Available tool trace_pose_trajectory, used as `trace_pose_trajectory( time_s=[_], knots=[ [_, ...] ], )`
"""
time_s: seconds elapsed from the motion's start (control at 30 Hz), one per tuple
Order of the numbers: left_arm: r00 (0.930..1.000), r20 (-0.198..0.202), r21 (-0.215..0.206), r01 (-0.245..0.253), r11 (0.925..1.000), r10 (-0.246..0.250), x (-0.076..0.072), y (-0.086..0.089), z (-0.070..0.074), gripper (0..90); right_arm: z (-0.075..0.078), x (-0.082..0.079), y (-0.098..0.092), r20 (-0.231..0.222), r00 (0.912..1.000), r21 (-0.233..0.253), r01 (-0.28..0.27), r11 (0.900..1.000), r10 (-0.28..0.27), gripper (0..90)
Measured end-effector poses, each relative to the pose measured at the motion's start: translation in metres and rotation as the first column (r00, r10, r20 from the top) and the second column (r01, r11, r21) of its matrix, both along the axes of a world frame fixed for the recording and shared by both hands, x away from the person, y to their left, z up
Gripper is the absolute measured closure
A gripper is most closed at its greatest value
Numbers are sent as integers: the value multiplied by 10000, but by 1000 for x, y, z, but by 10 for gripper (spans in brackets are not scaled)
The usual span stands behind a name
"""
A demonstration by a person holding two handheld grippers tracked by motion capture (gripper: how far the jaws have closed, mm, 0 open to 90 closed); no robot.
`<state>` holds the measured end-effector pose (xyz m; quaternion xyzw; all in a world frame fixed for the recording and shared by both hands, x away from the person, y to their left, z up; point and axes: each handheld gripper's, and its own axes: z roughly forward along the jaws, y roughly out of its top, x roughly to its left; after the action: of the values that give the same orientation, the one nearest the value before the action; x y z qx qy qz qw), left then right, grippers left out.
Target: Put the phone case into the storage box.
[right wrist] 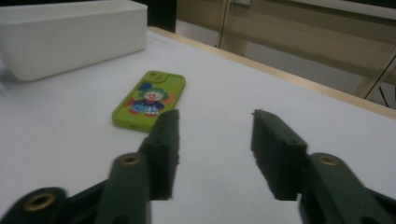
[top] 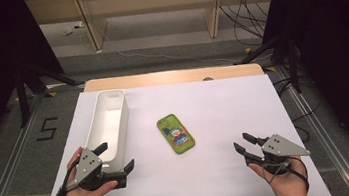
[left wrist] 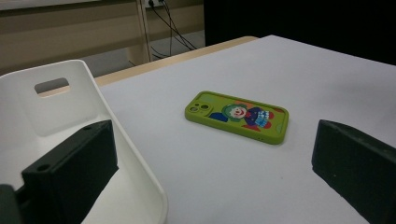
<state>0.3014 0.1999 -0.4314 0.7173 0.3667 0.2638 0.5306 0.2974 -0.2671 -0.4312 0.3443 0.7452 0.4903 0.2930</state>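
A phone in a green case with a clown picture [top: 175, 133] lies flat near the middle of the white table [top: 223, 102]. To its left stands a long white bin [top: 110, 121], empty as far as I can see. My left gripper [top: 117, 156] is open at the bin's near end. In the left gripper view [left wrist: 210, 140] one jaw sits inside the bin [left wrist: 70, 98] and the other outside, with the bin wall between them and the phone [left wrist: 238, 116] ahead. My right gripper [top: 242, 141] is open at the near right. Its jaws [right wrist: 215, 119] point toward the phone [right wrist: 148, 99] and the bin [right wrist: 70, 37], touching nothing.
The table's far wooden edge [top: 175, 76] shows beyond the white sheet. Around the table are dark stand legs [top: 23, 91], loose cables [top: 248, 13] on the floor, and a "5" marked on the floor [top: 47, 129] at left.
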Motion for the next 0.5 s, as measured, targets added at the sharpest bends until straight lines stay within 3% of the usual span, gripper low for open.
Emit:
trace_pose_trajectory(
  time_s=[0.1, 0.13, 0.23, 0.5],
  knots=[
    [10000, 12, 29, 19, 10000, -19, 0, 0, 0, 0, -1, 1, 4, -102, 9997, -144, -227, 9996, 226, 745],
    [10000, 12, 29, 19, 10000, -19, 0, 0, 0, 0, -1, 1, 4, -102, 9997, -144, -227, 9996, 226, 745],
    [10000, -10, 33, 21, 10000, -21, 0, 0, 0, 0, 0, 0, 9, -228, 9987, -361, -471, 9982, 463, 876],
    [10000, -31, 45, 91, 9999, -91, 0, -2, -1, 0, -3, 5, 26, -591, 9948, -1104, -890, 9899, 829, 900]
  ],
)
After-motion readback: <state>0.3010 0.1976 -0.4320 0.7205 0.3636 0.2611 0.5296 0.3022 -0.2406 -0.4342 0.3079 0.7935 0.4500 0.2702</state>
